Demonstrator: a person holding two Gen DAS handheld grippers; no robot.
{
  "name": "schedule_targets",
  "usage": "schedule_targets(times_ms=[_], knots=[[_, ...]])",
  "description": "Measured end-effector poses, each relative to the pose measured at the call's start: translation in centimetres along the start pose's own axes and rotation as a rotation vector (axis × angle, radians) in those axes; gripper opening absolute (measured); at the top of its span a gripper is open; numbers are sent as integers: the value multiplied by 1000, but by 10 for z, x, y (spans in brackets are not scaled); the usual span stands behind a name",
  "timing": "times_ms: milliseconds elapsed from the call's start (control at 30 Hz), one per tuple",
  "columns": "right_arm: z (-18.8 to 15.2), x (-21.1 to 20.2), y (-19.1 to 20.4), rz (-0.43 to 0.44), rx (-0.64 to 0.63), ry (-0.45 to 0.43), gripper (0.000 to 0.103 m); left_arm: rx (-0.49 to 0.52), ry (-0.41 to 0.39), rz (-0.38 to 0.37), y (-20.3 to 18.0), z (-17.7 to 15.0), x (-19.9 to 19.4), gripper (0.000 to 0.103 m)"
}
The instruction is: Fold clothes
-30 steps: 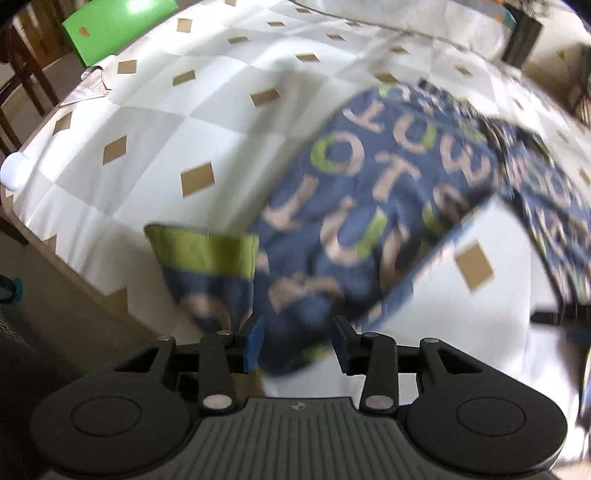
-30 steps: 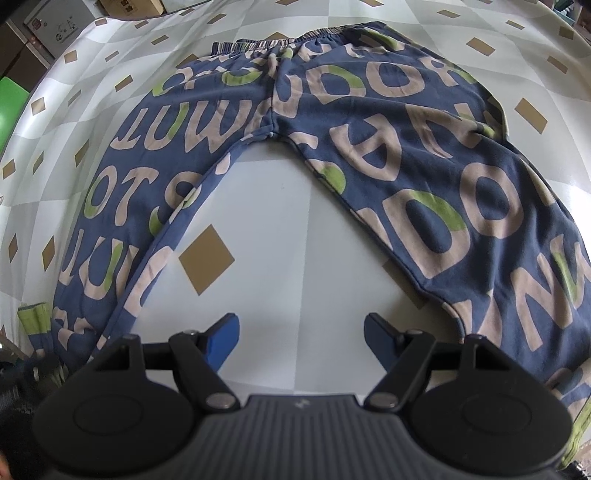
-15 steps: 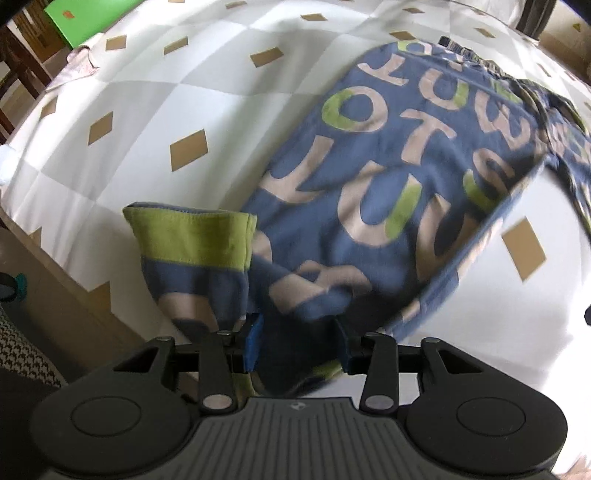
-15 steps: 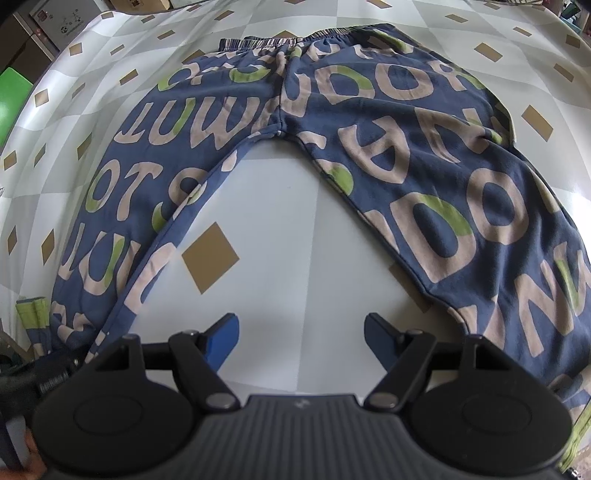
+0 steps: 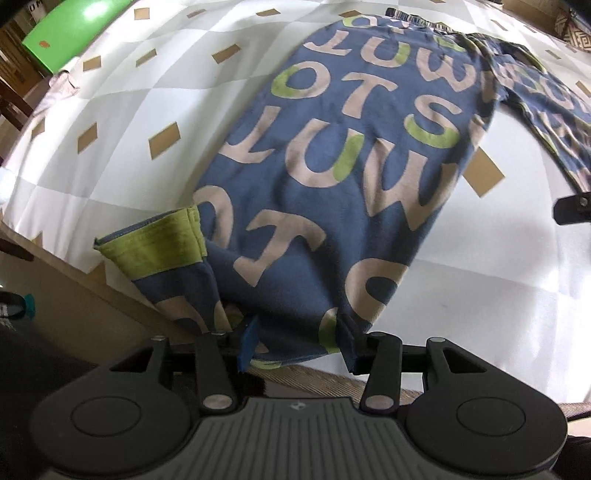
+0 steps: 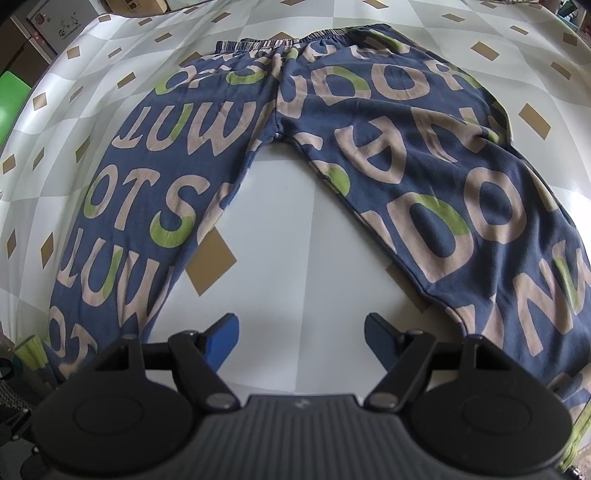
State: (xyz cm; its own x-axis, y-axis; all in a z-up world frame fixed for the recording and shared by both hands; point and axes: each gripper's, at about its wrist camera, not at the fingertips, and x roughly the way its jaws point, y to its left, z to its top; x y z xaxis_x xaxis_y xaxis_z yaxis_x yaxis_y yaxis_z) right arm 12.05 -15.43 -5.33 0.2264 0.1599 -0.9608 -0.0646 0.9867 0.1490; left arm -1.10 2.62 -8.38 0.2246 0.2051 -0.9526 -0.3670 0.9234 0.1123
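Trousers (image 6: pixel 424 177) flat on table (image 6: pixel 306 266), mid-frame. My left gripper (image 5: pixel 297 341), jaws just opening, straddles the hem, probably unclamped. Right gripper (image 6: pixel 299 338) apart, empty. Next: grab other hem, fold.

Not legible from my station:
- trousers (image 6: pixel 424 192): right leg's hem runs off the right wrist view's lower right edge.
- left leg hem (image 5: pixel 295 332): lower edge hidden behind the left gripper (image 5: pixel 299 345); contact with the pads undeterminable.
- green object (image 5: pixel 70 29): cropped at the frame corner, unidentifiable.
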Motion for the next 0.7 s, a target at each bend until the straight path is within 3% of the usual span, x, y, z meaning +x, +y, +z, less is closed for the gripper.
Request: schedule_targets(times_ms=[167, 433, 700], knots=[[1, 0, 0, -1, 9, 4, 74, -78, 49, -75, 10, 0, -6, 46], [2, -2, 0, 1, 11, -5, 74, -148, -54, -102, 25, 40, -17, 50], [4, -6, -29, -13, 96, -23, 74, -64, -70, -70, 8, 71, 20, 50]])
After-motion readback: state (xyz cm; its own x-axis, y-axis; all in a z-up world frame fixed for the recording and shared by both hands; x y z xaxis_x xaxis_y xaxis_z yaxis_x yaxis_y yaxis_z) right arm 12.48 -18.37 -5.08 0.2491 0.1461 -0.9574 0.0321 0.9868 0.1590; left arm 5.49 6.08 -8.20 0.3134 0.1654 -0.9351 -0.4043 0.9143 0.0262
